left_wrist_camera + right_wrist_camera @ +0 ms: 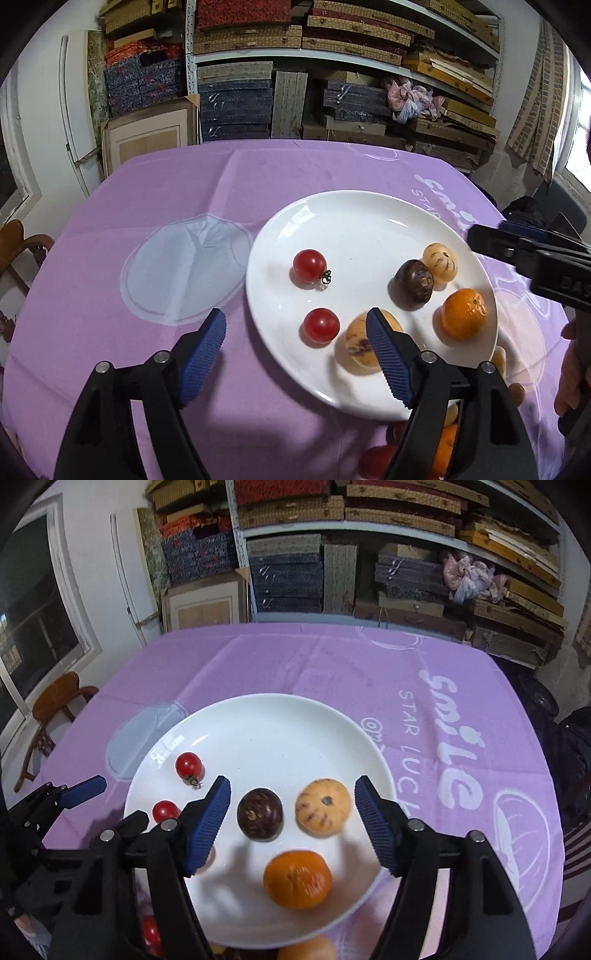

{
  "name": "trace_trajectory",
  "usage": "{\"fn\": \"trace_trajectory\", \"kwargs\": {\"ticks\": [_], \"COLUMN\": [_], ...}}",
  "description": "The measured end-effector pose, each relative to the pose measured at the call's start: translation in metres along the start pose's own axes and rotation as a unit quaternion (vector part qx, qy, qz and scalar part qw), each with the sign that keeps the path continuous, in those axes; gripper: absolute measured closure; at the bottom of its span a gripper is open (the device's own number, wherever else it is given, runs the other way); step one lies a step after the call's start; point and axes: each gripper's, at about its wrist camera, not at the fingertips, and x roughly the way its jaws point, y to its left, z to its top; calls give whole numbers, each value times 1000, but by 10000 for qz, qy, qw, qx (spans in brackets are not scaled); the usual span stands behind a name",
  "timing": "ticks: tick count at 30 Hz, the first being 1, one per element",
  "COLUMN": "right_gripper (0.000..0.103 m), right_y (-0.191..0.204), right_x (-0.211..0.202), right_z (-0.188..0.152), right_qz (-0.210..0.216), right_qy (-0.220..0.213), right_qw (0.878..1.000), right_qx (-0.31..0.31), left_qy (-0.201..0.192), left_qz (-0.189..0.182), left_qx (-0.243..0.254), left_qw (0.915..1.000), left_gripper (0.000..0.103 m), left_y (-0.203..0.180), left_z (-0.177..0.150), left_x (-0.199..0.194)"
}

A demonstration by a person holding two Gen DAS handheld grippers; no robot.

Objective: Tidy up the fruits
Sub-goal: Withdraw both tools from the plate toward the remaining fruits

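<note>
I see bare cloth [229, 177] open from nine to twelve o'clock of the plate [351, 214] holding the fruit, and my left gripper [295, 332] and right gripper [291, 797] both gape wide, empty.

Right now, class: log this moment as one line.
left gripper: open, empty | right gripper: open, empty | white plate: six fruits | more fruit off plate

Six fruits on white plate [369, 221]
</note>
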Motion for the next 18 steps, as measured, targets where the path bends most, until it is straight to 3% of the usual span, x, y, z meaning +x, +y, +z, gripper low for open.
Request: {"fn": "trace_trajectory", "kwargs": {"ticks": [2, 8, 12, 18], "right_gripper": [7, 4, 4, 4], "right_y": [-13, -54, -81, -97], "right_x": [-37, -110, -124, -121], "right_z": [-23, -105, -145, -150], "right_qz": [-27, -170, -321, -176], "right_qy": [-379, -1074, -1274, -1189], "right_qw": [9991, 9901, 9811, 9779], "right_qx": [167, 888, 1422, 1713], "left_qy": [-23, -127, -232, -211], "left_qz": [19, -136, -135, -62], "left_qx": [-110, -196, 392, 1365], "left_qw": [9999, 9996, 9989, 9904], "left_gripper": [18, 11, 11, 9], "left_y": [6, 3, -26, -82], "left_z": [-12, -71, -113, -148], "left_x": [-15, -67, -100, -107]}}
